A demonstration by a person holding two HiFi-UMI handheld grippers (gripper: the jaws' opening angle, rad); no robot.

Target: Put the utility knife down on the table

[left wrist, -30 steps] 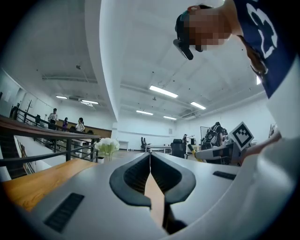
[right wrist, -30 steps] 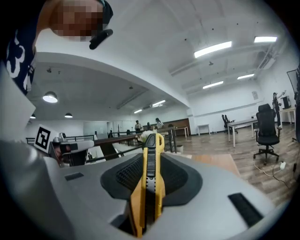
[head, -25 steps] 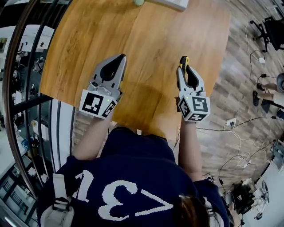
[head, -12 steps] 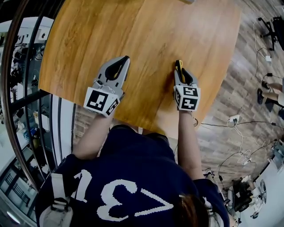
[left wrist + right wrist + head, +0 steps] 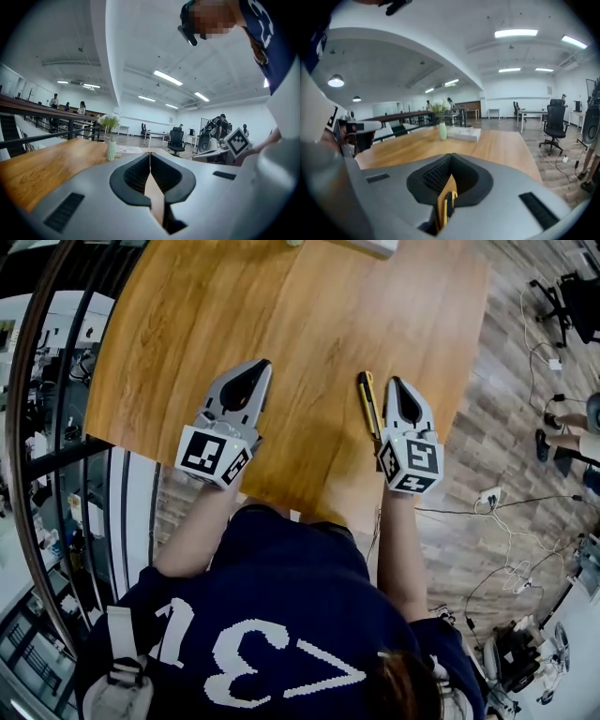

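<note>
Left gripper view: vase (image 5: 111,151), flowers (image 5: 109,120) perhaps

Wooden table (image 5: 281,324); utility knife (image 5: 369,405) on it

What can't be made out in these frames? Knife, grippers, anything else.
Utility knife blade, out or retracted: too small in head view; right gripper view's shut jaws hide all but a yellow sliver.
Knife and right gripper, touching or apart: head view too small to tell.
White object at the far end: cut off by head view's top edge.
</note>
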